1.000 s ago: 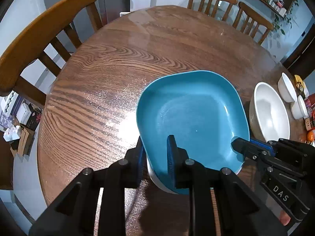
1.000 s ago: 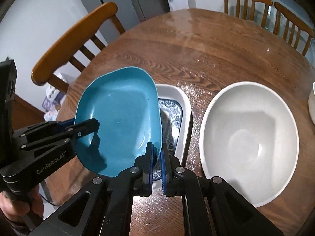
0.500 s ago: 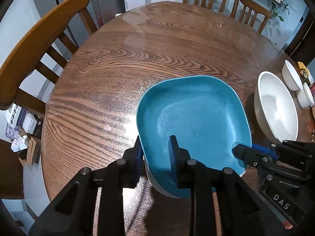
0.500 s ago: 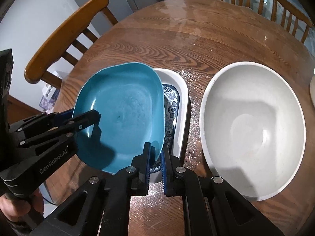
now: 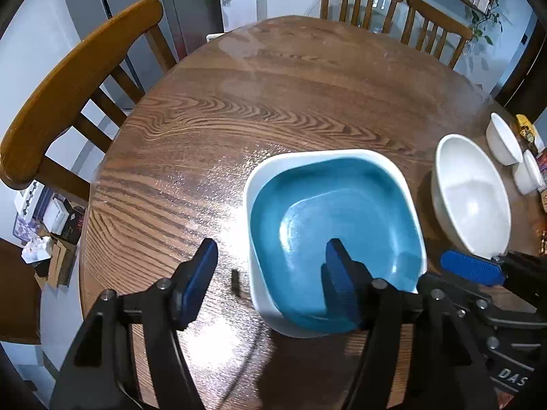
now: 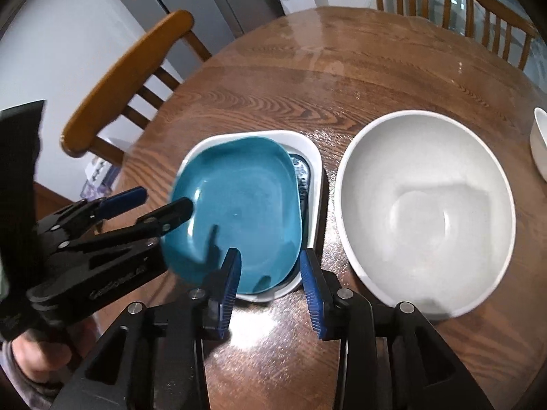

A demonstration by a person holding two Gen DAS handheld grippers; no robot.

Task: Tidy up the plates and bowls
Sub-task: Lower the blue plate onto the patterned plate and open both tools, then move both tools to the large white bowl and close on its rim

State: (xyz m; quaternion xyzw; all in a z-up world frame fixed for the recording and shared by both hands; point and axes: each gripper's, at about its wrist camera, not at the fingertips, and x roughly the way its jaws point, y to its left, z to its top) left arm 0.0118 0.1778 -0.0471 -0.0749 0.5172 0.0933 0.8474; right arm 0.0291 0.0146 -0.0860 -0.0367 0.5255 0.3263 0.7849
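A teal blue plate [image 5: 342, 215] [image 6: 239, 212] lies nested inside a white square dish [image 5: 254, 184] [image 6: 316, 167] on the round wooden table [image 5: 273, 102]. It sits slightly off to the left, so the dish's blue-patterned inside [image 6: 301, 171] shows on the right. My left gripper [image 5: 270, 273] [image 6: 159, 201] is opening and straddles the near left rim of both dishes, one finger over the table, the other over the plate, pads clear. My right gripper [image 6: 270, 285] [image 5: 448, 273] is also opening, with the near rim between its fingers and untouched.
A large white bowl [image 6: 424, 212] [image 5: 471, 201] stands just right of the dishes, with small white bowls [image 5: 504, 143] beyond it near the table's right edge. Wooden chairs [image 5: 78, 82] ring the table. A hand [image 6: 30, 355] holds the left gripper's handle.
Both grippers were shut on the blue plate's rim and have opened and let go. The plate has dropped level into the white dish.
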